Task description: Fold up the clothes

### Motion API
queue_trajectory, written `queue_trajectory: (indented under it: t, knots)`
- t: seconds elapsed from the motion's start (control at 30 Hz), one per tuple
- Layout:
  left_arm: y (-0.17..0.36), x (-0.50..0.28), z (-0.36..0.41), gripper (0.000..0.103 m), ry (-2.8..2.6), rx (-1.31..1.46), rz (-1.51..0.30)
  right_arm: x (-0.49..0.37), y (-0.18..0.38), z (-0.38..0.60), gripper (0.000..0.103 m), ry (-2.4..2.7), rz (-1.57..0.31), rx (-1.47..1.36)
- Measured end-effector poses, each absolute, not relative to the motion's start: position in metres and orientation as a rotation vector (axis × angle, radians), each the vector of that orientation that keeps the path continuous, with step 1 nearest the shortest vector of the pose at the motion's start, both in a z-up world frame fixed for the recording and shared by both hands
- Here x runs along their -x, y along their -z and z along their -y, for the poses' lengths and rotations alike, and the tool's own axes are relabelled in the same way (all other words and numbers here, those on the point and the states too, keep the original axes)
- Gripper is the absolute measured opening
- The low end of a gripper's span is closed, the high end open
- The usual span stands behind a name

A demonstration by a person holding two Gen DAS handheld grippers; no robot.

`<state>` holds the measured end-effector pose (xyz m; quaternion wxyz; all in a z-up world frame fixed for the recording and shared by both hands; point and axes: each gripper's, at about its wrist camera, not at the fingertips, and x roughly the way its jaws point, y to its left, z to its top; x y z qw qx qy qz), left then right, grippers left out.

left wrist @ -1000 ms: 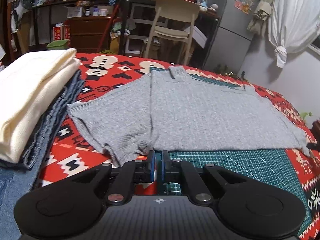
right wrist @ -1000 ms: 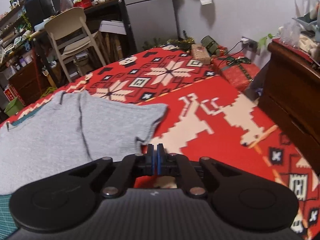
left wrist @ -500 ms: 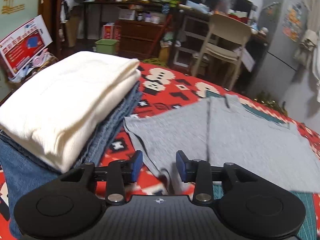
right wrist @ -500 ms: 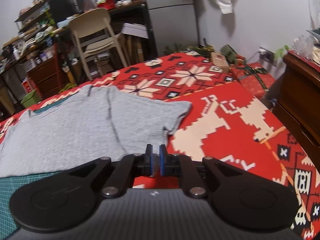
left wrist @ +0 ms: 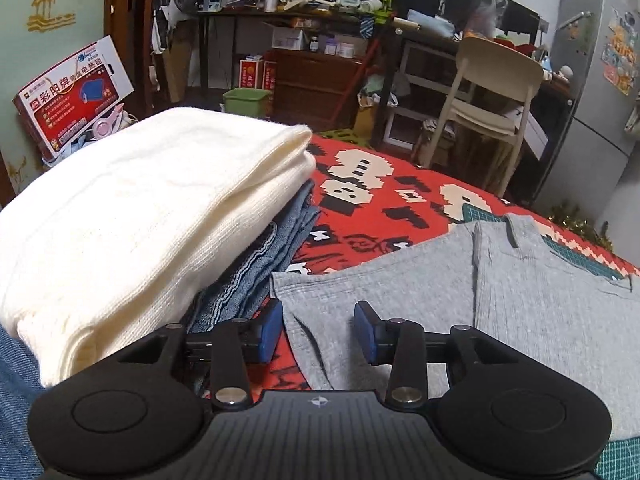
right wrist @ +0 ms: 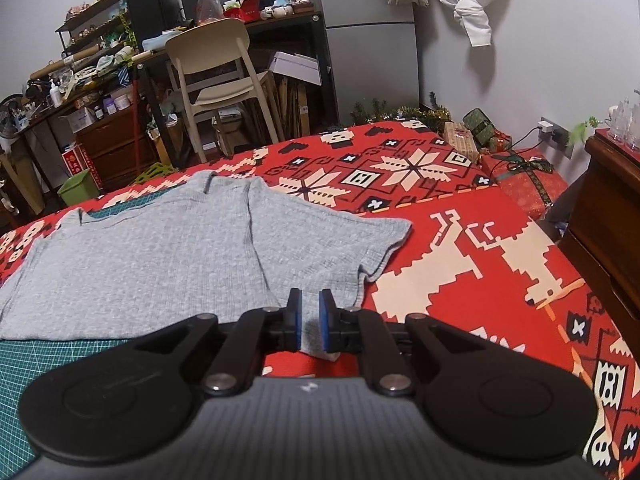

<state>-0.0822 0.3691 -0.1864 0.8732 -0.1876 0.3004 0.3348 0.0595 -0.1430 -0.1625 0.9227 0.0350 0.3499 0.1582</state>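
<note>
Right tool (right wrist: 309, 322) astride grey shirt (right wrist: 160, 264) hem

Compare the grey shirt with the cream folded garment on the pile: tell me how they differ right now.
The grey shirt lies spread flat in a single layer on the red patterned blanket; the cream garment is folded thick. The shirt rests directly on the blanket and green mat; the cream garment sits atop folded denim. The shirt's left sleeve lies between the open left gripper fingers; nothing is at the cream garment. Both are knit fabric.
</note>
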Motion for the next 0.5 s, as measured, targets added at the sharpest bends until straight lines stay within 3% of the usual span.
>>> queue_trajectory:
  t: [0.13, 0.23, 0.5]
  knots:
    - [0.187, 0.084, -0.37, 0.012, -0.755, 0.395, -0.629, -0.061, 0.166, 0.142, 0.01, -0.328, -0.726, -0.076]
    - [0.186, 0.088, -0.374, 0.005, -0.752, 0.441, -0.623, -0.062, 0.167, 0.142, 0.011, -0.333, -0.726, -0.076]
    - [0.147, 0.081, -0.341, 0.002, -0.657, 0.327, -0.514, -0.066, 0.163, 0.141, 0.012, -0.343, -0.713, -0.072]
